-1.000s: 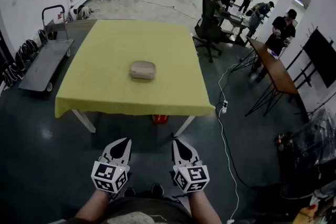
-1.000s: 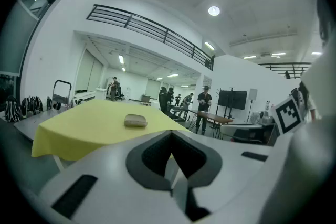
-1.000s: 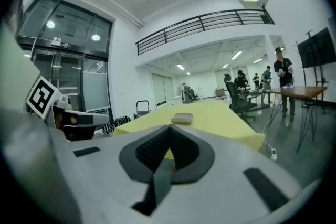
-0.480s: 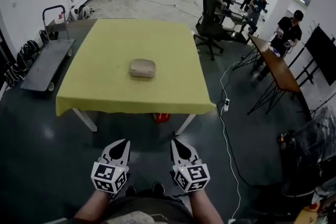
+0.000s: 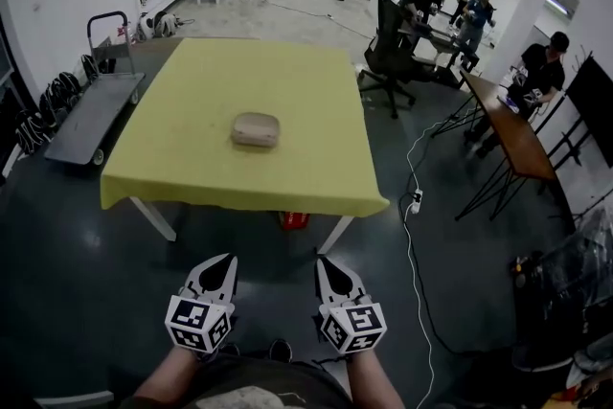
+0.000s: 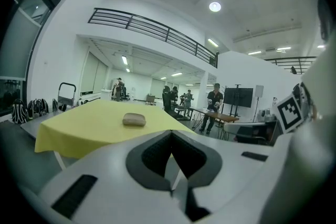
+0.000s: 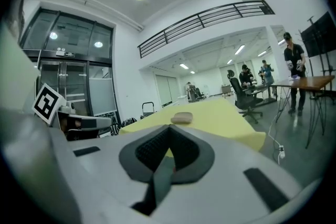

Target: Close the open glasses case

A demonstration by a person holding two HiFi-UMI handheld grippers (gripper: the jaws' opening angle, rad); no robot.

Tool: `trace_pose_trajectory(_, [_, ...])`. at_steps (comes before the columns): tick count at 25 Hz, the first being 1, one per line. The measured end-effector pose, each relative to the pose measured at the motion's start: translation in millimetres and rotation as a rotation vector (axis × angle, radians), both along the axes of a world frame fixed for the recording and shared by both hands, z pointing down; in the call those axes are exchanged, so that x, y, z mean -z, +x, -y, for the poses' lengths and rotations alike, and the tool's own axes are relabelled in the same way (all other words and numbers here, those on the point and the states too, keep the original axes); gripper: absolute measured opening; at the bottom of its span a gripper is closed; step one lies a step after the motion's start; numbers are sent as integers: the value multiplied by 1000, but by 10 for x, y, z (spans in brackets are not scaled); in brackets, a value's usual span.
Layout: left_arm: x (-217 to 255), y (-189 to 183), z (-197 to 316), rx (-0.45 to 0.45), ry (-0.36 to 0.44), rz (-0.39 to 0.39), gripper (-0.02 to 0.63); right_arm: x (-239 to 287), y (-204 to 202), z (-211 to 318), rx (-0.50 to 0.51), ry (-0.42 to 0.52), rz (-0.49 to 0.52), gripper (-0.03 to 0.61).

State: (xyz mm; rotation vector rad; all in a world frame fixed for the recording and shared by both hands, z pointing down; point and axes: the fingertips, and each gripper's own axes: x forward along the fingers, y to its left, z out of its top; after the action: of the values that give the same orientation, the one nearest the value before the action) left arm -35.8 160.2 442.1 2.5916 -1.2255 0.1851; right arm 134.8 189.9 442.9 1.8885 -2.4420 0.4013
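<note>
Yellow tabletop, well ahead of the fingers, is occupied by a glasses case; left gripper and right gripper are held closed, empty.

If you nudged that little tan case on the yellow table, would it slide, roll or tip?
The glasses case sits low and flat, so it probably slides rather than tips or rolls. The yellow tablecloth may drag or wrinkle under it. It looks small, likely light.
</note>
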Motion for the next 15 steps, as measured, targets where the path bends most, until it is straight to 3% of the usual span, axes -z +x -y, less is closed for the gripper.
trace_pose_trajectory(8, [-109,116,-41,89,-17,1,8,-113,318,74,26,-4,20,-12])
trace_pose_trajectory(15, [-156,76,93,115,-37,12,8,-180,391,264,18,-15,40,-12])
